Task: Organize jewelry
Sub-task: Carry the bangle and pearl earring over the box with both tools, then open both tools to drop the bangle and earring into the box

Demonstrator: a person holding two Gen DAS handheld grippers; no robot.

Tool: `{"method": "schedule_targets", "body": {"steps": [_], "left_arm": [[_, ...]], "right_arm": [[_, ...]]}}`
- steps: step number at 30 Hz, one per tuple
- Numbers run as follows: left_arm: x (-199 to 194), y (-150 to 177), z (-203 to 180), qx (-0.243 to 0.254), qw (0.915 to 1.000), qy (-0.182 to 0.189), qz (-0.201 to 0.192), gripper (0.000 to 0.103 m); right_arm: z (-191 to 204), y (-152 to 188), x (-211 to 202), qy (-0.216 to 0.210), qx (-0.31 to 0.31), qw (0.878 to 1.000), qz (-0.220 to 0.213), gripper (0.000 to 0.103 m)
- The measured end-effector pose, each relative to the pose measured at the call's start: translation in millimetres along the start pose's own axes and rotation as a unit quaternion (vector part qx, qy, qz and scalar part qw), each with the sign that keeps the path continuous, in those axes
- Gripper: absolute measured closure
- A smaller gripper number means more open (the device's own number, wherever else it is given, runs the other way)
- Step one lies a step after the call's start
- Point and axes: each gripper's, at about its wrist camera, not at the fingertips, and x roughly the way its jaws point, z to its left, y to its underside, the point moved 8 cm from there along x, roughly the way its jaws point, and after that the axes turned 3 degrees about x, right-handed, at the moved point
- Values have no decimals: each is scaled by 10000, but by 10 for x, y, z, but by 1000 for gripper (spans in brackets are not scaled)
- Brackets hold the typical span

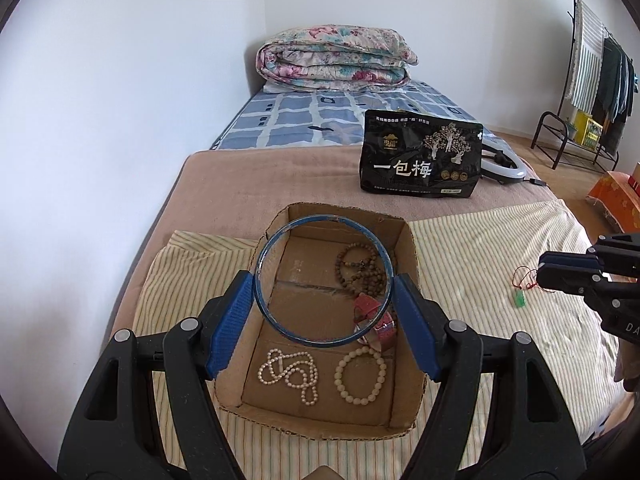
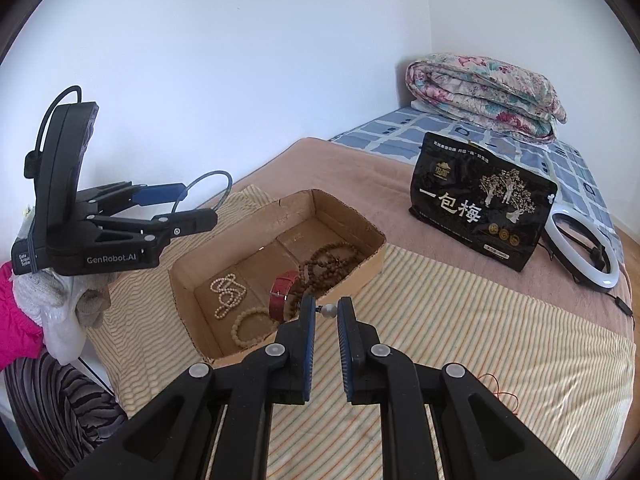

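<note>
Blue and thin, the bangle [image 1: 323, 280] is pinched by its two outer sides between the left tongs [image 1: 324, 304], and in the left wrist view we hold it in the air over the cardboard box [image 1: 408, 248]. We judge it is held by the rim so that it can drop flat into the box. Under it lie the brown bead necklace [image 1: 358, 268], the red watch strap [image 1: 370, 312], the pearl string [image 1: 290, 374] and the pale bead bracelet [image 1: 360, 374], each in its own part of the floor of the box. On the striped sheet [image 1: 480, 272], well apart from the box, a green pendant on a red cord [image 1: 520, 298] waits near the right tongs [image 1: 544, 276].

From the right wrist view, the right tongs [image 2: 325, 322] stand a little apart with nothing between them; a small grey bead or earring [image 2: 329, 311] lies on the sheet just beyond their tips, perhaps our next thing to take. The left tongs [image 2: 188, 204] hang above the box's far side with the bangle [image 2: 208, 192]. Behind stands a black snack bag [image 2: 480, 208].
</note>
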Motion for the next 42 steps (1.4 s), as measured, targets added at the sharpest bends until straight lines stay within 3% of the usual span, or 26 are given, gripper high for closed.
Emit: {"method": "schedule_targets", "body": {"steps": [17, 37, 40, 42], "left_arm": [[10, 181, 131, 5, 9999, -36, 99, 30], [107, 275, 178, -45, 9996, 50, 263, 30], [132, 289, 188, -49, 9995, 64, 301, 30], [147, 290, 179, -34, 9995, 80, 314, 30]], "right_arm": [[339, -512, 625, -320, -166, 9993, 66, 94], [383, -642, 1117, -399, -35, 9988, 278, 94], [368, -637, 1146, -391, 11, 9988, 288, 93], [353, -635, 1156, -381, 54, 9988, 293, 84]]}}
